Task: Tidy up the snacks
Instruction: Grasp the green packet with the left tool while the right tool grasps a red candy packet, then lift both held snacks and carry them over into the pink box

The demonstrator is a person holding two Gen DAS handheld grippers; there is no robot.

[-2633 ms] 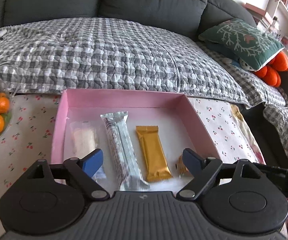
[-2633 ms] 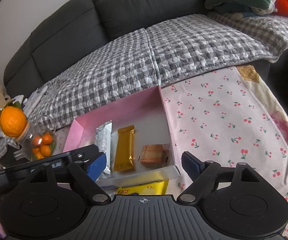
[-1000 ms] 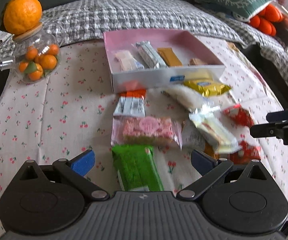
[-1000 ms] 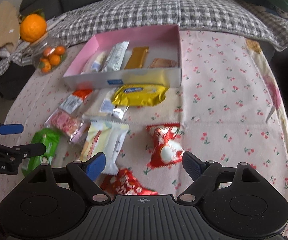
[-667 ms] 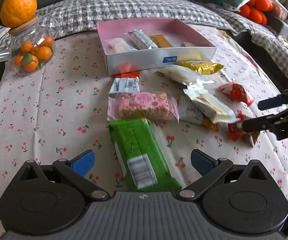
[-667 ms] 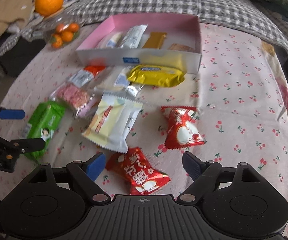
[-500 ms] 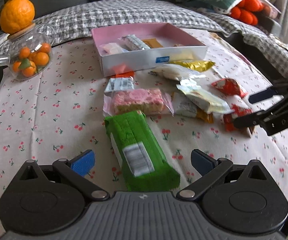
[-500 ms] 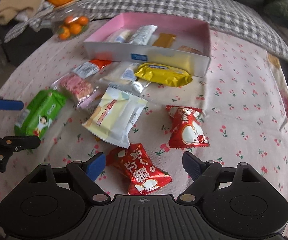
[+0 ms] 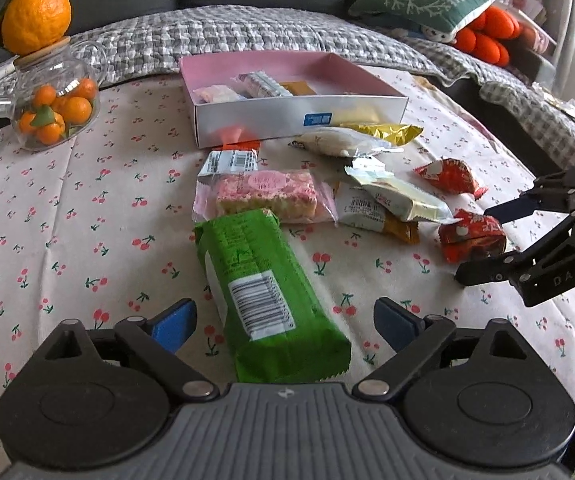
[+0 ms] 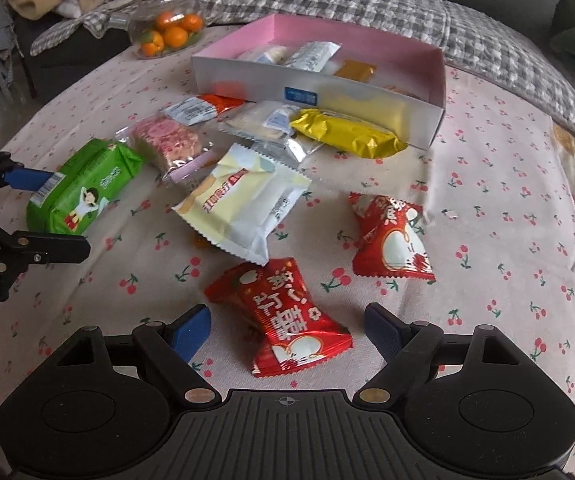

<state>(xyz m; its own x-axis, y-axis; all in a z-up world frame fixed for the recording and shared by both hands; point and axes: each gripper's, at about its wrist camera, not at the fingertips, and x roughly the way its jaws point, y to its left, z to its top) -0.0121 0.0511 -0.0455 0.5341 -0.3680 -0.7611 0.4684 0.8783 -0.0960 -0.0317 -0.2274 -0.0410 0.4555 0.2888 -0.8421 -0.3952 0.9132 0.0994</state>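
Box (image 9: 295,114) holds wrapped snack bars (image 9: 257,84); jar (image 9: 53,108) holds oranges.

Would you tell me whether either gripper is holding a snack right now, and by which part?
Nothing is held: the left gripper is open around the green packet, the right gripper around a red packet.

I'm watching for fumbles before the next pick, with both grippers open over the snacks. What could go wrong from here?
The left gripper straddles the green pack, which looks nearly as wide as the open jaws; a finger could land on it. The right gripper sits over a crinkly red packet that may slip. The pink box already holds several bars, so room is tight.
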